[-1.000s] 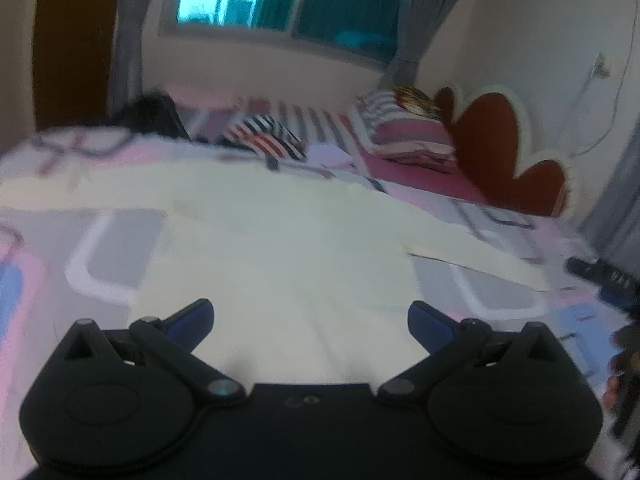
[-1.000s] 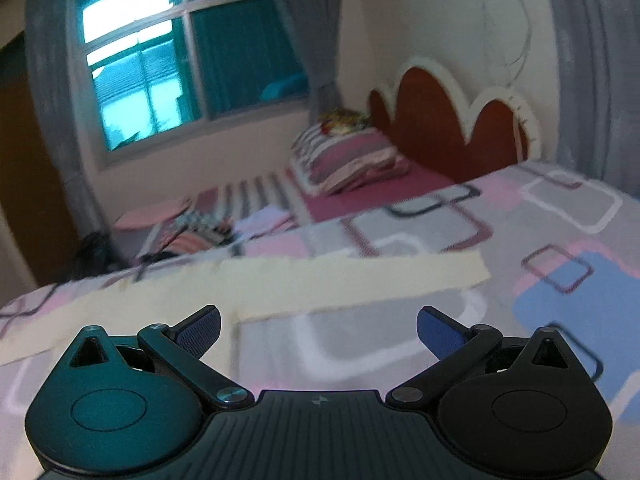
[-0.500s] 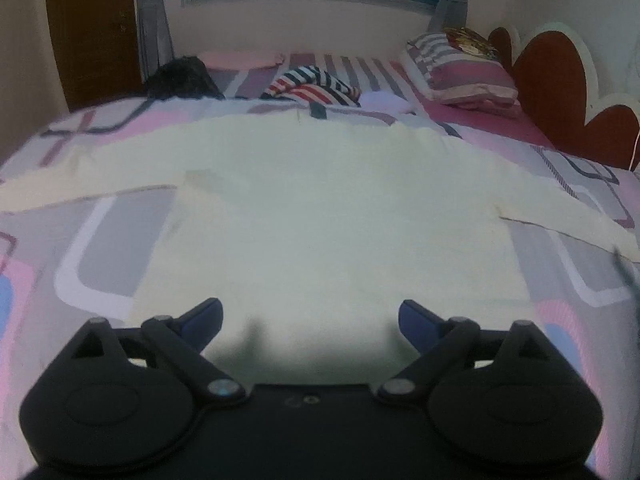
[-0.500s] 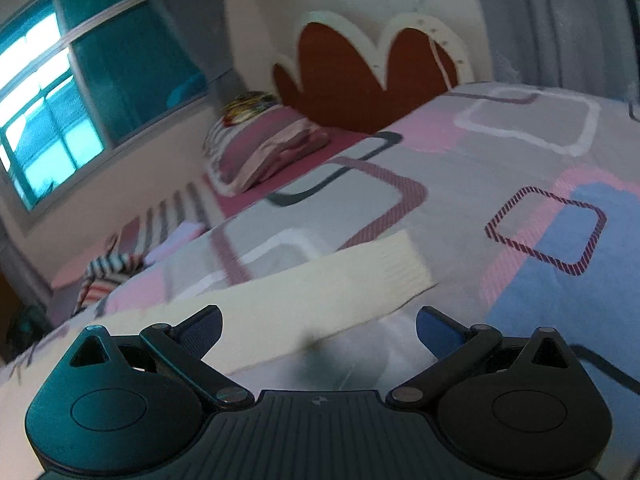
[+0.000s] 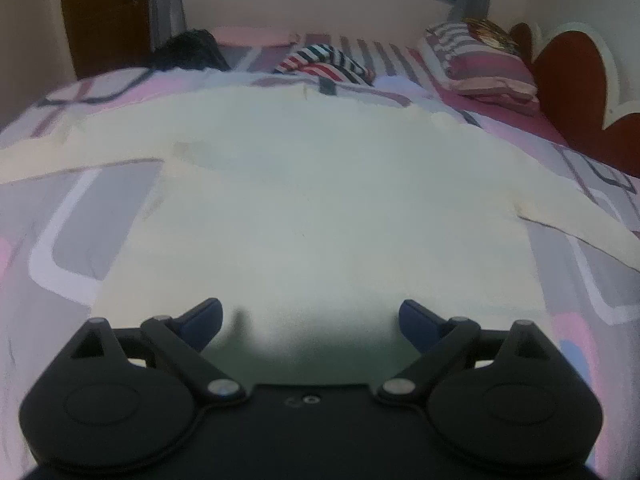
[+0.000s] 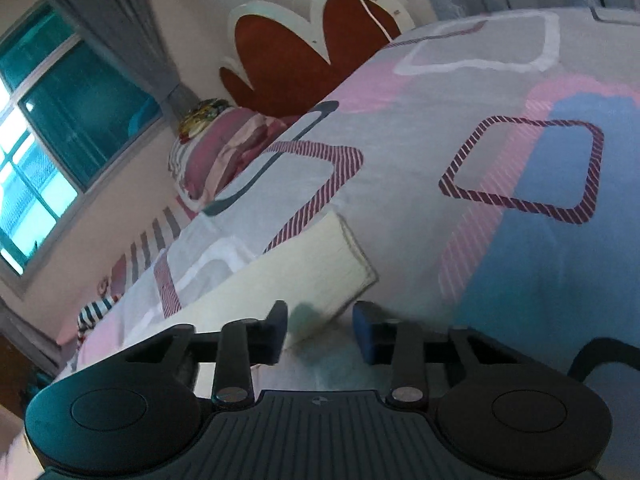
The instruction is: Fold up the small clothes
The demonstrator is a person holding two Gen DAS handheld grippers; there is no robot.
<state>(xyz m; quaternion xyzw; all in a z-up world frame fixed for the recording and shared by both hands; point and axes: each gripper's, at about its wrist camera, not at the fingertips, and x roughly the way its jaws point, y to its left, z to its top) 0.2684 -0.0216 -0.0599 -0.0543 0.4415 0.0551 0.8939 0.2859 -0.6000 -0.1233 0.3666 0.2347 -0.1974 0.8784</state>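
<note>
A cream long-sleeved knit top [image 5: 320, 184] lies flat, face down or up one cannot tell, on the bed's grey, pink and blue patterned cover [image 6: 460, 152], sleeves spread out to either side. The right tongs [image 6: 320, 326] have just been closing around the ribbed cuff [image 6: 344, 264]; whether the pads already pinch it is unclear. The left tongs [image 5: 310, 322] hover wide apart over the hem. The sleeve fold looks to be starting; next, the cuff must be firmly clamped before lifting inward.

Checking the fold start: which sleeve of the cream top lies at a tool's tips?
The sleeve ending in the ribbed cuff, lying between the right tool's tips. The other sleeve stretches away untouched.
</note>
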